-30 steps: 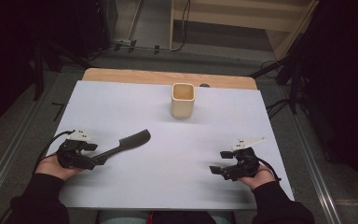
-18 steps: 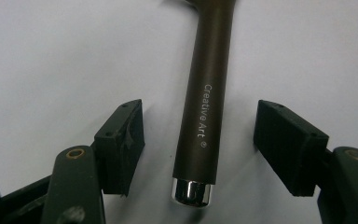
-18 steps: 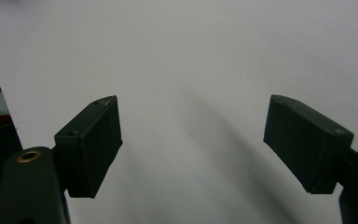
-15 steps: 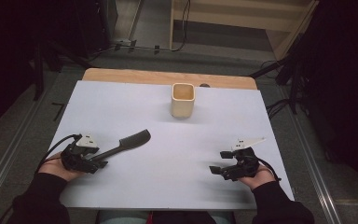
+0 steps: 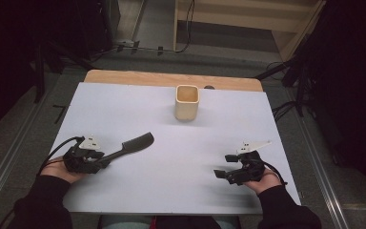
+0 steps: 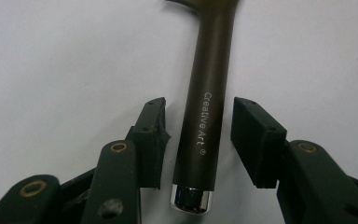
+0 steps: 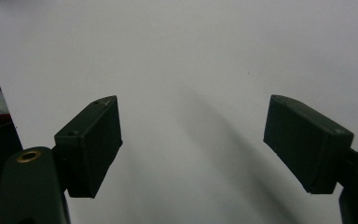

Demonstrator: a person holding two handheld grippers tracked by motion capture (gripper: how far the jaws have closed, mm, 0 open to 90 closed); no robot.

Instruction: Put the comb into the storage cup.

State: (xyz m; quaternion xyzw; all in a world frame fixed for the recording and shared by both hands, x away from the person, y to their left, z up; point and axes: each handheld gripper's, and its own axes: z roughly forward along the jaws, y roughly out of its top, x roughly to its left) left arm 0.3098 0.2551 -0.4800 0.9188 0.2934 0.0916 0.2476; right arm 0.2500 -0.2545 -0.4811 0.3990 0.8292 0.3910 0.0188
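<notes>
You set your left gripper [image 6: 198, 140], jaws apart, astride the brush handle [image 6: 205, 116] to grab it; right gripper [image 7: 191, 144] idled open at four o'clock.

- The brush [image 6: 204, 116], lying between the left gripper [image 6: 198, 135] jaws, runs off the top edge ahead of them, so its head is cut off.
- Whether either pad [image 6: 151, 135] touches its handle cannot be told.
</notes>
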